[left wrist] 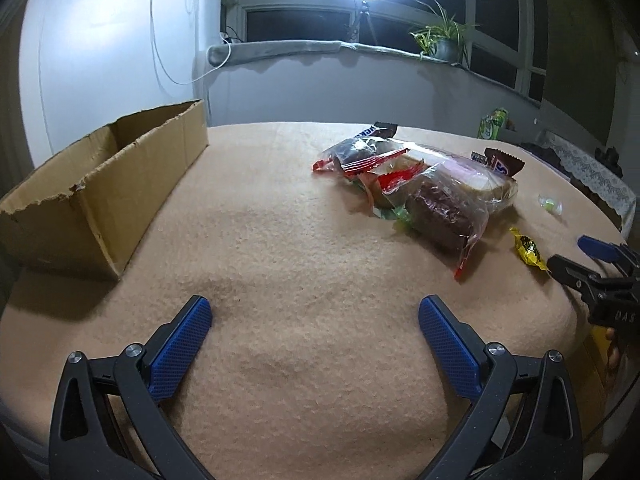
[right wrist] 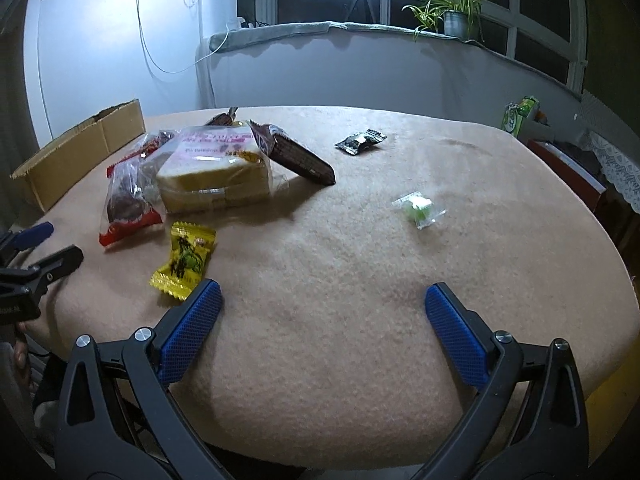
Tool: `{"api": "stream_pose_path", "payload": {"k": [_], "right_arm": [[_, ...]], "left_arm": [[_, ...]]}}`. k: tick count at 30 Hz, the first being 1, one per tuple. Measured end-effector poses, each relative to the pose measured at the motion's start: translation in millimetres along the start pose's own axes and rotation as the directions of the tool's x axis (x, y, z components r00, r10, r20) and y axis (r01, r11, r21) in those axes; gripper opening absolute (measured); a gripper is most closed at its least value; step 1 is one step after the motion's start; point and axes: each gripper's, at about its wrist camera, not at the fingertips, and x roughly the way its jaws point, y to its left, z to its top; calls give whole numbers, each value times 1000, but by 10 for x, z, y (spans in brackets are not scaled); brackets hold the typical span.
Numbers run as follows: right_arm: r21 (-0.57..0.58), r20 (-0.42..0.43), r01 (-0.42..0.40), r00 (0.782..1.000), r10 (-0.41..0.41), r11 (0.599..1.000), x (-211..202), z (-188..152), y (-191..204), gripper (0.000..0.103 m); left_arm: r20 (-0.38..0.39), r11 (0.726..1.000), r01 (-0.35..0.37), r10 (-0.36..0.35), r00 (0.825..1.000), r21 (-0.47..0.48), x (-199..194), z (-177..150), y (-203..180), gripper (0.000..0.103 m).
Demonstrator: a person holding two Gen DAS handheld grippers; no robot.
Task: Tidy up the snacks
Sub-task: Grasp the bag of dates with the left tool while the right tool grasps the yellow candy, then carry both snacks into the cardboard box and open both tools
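Cardboard box (left wrist: 100, 188) sits far left on your beige blanket (left wrist: 304, 280), snack pile mid-table. "SNICKERS" is partly readable on the brown bar (left wrist: 502, 162). Only your right view shows the black sachet (right wrist: 361, 141). Left gripper (left wrist: 314, 320) and right gripper (right wrist: 323, 306) both gape wide, holding nothing.

You had little legible text here. The brown bar wrapper (left wrist: 505, 165) right of center in the left wrist view showed a big white "S", rest cut off. The right gripper (left wrist: 573, 255) body at the right edge read "DAS". Pink print on the bread bag (right wrist: 216, 148) and the yellow candy (right wrist: 185, 261) was unreadable.
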Motion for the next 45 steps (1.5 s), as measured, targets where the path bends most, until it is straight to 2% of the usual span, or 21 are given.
{"api": "stream_pose_path", "payload": {"k": [3, 7, 10, 13, 15, 19, 22, 23, 26, 27, 30, 37, 45], "right_arm": [[18, 45, -82, 996, 81, 996, -75, 53, 26, 103], [-81, 51, -126, 990, 131, 989, -50, 112, 285, 103], [-119, 60, -159, 984, 167, 980, -36, 142, 418, 102], [-153, 56, -169, 982, 179, 974, 18, 159, 493, 89], [-155, 48, -180, 981, 190, 971, 43, 155, 505, 79], [-150, 30, -207, 976, 214, 967, 77, 119, 506, 54], [-158, 23, -211, 976, 218, 965, 70, 94, 521, 44], [-158, 21, -213, 976, 219, 964, 70, 90, 524, 43], [-159, 20, -211, 976, 217, 964, 60, 67, 512, 29], [-158, 19, -210, 976, 216, 965, 54, 59, 501, 27], [-154, 20, -216, 975, 221, 964, 42, 46, 483, 27], [-126, 50, -234, 969, 242, 964, -23, 72, 416, 26], [-97, 89, -231, 967, 240, 968, -124, 151, 343, 26]], "left_arm": [[-23, 1000, 13, -13, 1000, 21, 1, 96, -63, 103], [20, 990, 128, -130, 991, 65, -82, 295, -250, 103], [-2, 975, 211, -211, 977, 69, -25, 410, -377, 103], [-10, 959, 282, -282, 959, 39, 66, 498, -404, 102], [-13, 948, 317, -317, 948, 0, 91, 527, -390, 91], [-42, 946, 321, -323, 946, -32, 179, 573, -370, 76], [-58, 951, 309, -309, 949, -21, 201, 586, -433, 67], [-74, 952, 305, -305, 949, -10, 220, 578, -471, 61], [-111, 955, 295, -294, 949, -2, 275, 535, -520, 57], [-112, 953, 302, -301, 947, -5, 275, 527, -526, 51], [-104, 948, 318, -319, 942, -23, 264, 536, -505, 44], [-70, 938, 340, -344, 936, -64, 207, 520, -407, 39], [-1, 944, 321, -322, 947, -80, -43, 558, -248, 39]]}}
